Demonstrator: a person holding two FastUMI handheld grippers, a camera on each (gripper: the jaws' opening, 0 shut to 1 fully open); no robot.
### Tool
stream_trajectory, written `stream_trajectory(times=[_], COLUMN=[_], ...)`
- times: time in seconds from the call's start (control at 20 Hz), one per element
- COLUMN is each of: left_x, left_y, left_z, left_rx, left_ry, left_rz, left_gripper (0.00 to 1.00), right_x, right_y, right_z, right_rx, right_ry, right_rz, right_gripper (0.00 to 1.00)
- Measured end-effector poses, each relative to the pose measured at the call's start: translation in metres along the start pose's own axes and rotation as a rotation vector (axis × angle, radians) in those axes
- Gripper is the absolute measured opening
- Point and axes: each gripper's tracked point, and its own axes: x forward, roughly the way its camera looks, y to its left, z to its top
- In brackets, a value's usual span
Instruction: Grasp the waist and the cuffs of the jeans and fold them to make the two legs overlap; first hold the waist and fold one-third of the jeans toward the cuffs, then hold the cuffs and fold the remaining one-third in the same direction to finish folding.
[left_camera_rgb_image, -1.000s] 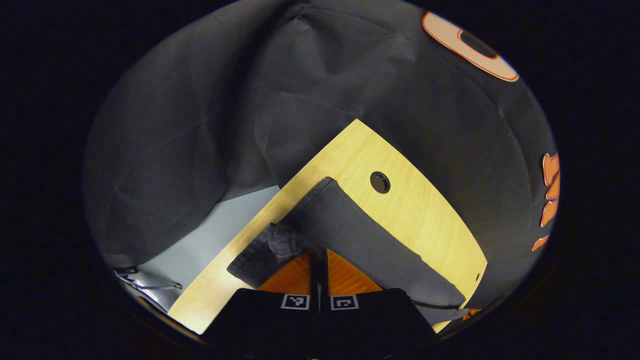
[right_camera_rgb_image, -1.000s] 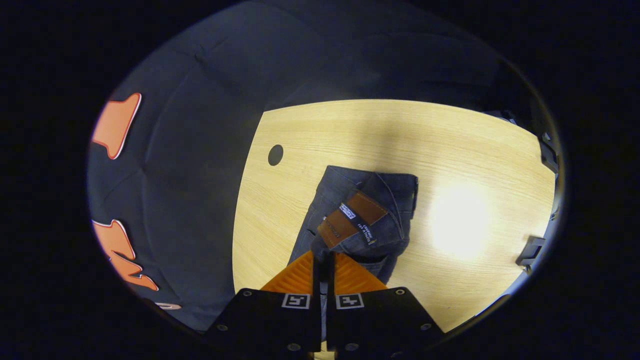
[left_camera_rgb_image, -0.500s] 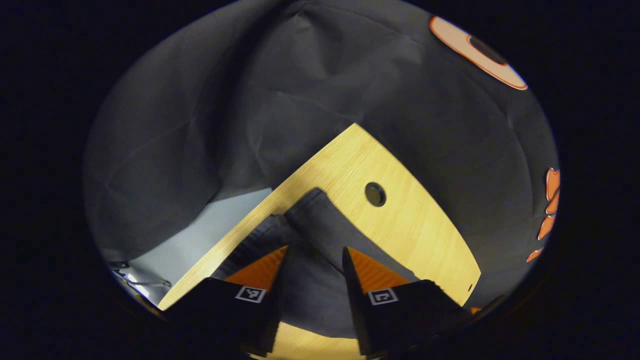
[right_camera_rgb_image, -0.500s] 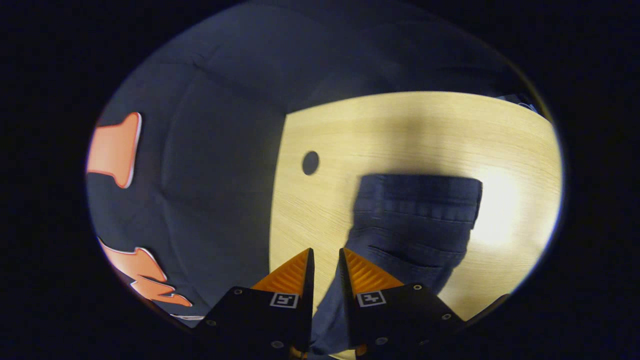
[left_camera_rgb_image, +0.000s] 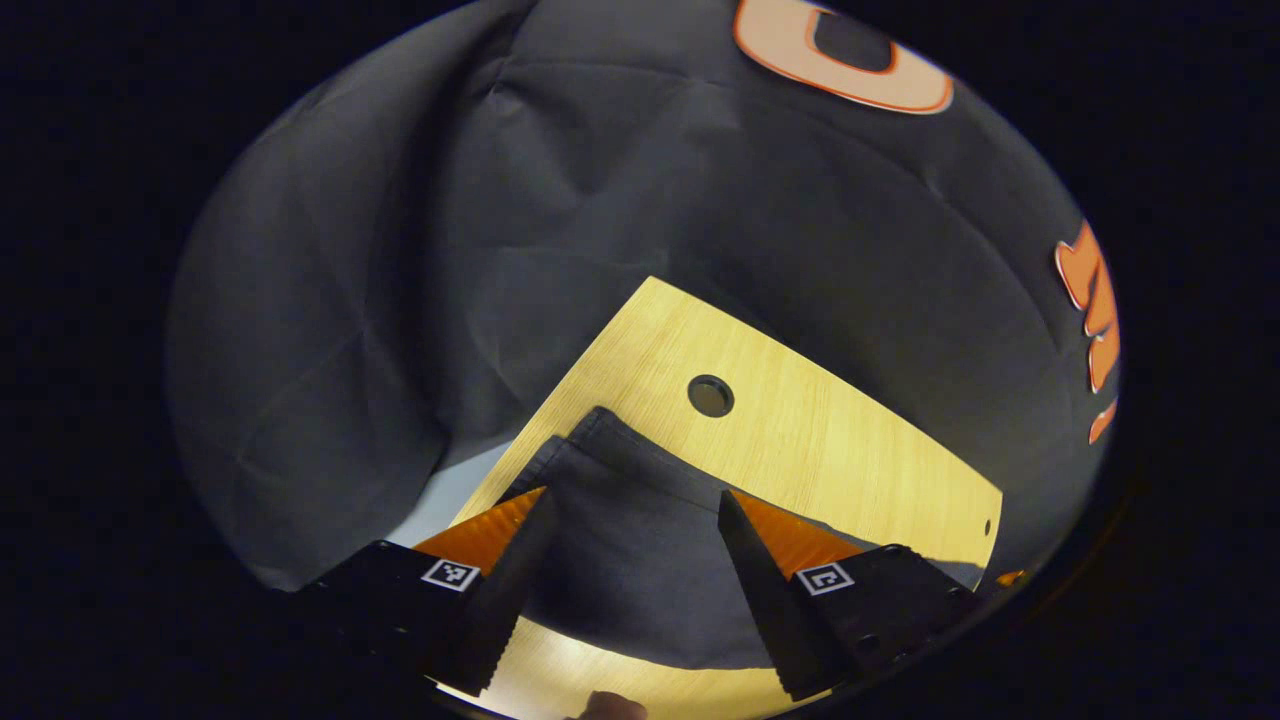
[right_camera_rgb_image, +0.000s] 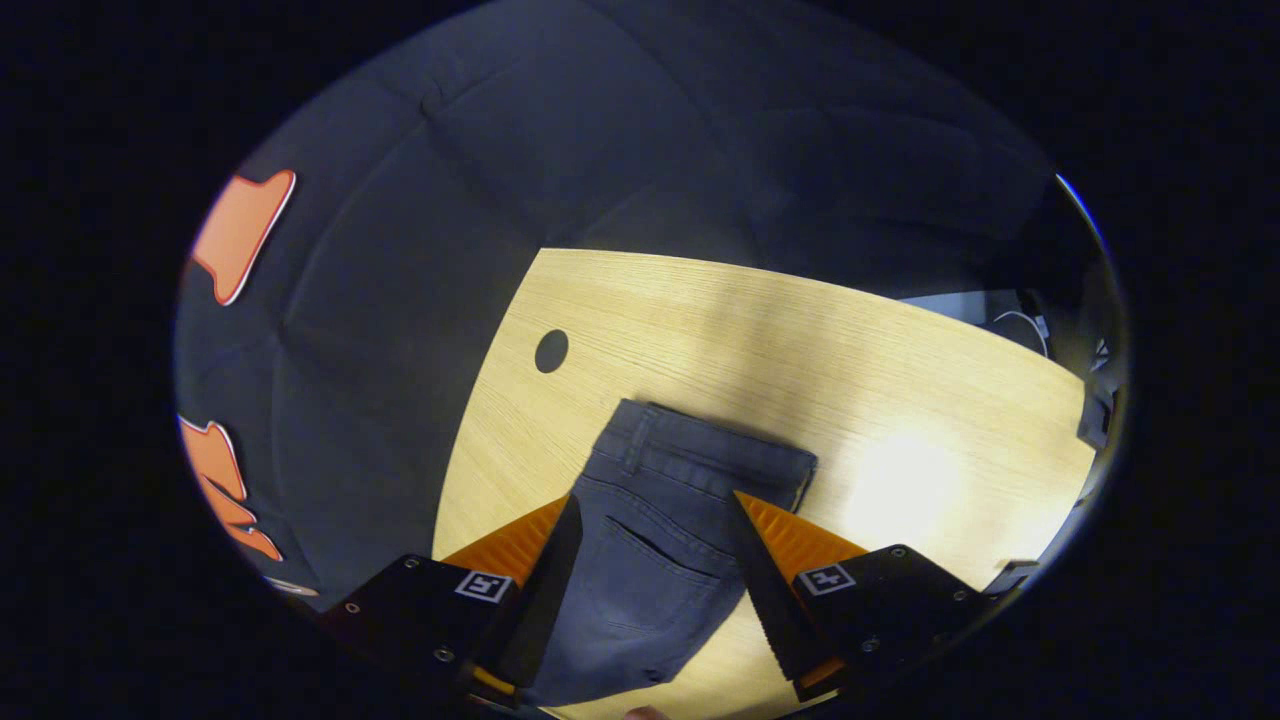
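Both grippers, left (left_camera_rgb_image: 620, 590) and right (right_camera_rgb_image: 650, 590), hover wide open, holding nothing; folded jeans (right_camera_rgb_image: 670, 530) could snag fingers at six o'clock.

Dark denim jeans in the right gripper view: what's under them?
The dark denim jeans lie flat on the light wooden table. Whatever lies beneath the denim itself is covered.

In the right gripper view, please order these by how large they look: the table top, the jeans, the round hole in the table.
1. table top, largest.
2. jeans, clearly smaller, though they lie nearer the camera.
3. round hole, by far the smallest.
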Motion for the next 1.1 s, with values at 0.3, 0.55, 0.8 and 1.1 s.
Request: stream_trajectory(times=[0.3, 0.55, 0.8, 1.1], left_x=[-0.031, -0.074, -0.120, -0.167], left_y=[-0.036, -0.074, -0.113, -0.145], left_z=[-0.005, -0.020, -0.033, -0.059], left_rx=[0.175, 0.258, 0.376, 0.451], left_ry=[-0.109, -0.232, -0.386, -0.512], left_rz=[-0.033, -0.086, -0.102, -0.128], left_gripper=[0.99, 0.99, 0.99, 0.98], right_x=[-0.001, 0.005, 0.020, 0.041], right_y=[-0.031, -0.046, -0.053, -0.054], right_z=[-0.013, -0.027, -0.037, -0.040], right_rx=[-0.092, -0.186, -0.157, -0.165], right_ry=[-0.030, -0.048, -0.004, 0.024], right_rz=[-0.067, -0.101, -0.102, -0.116], right_gripper=[0.96, 0.96, 0.97, 0.97])
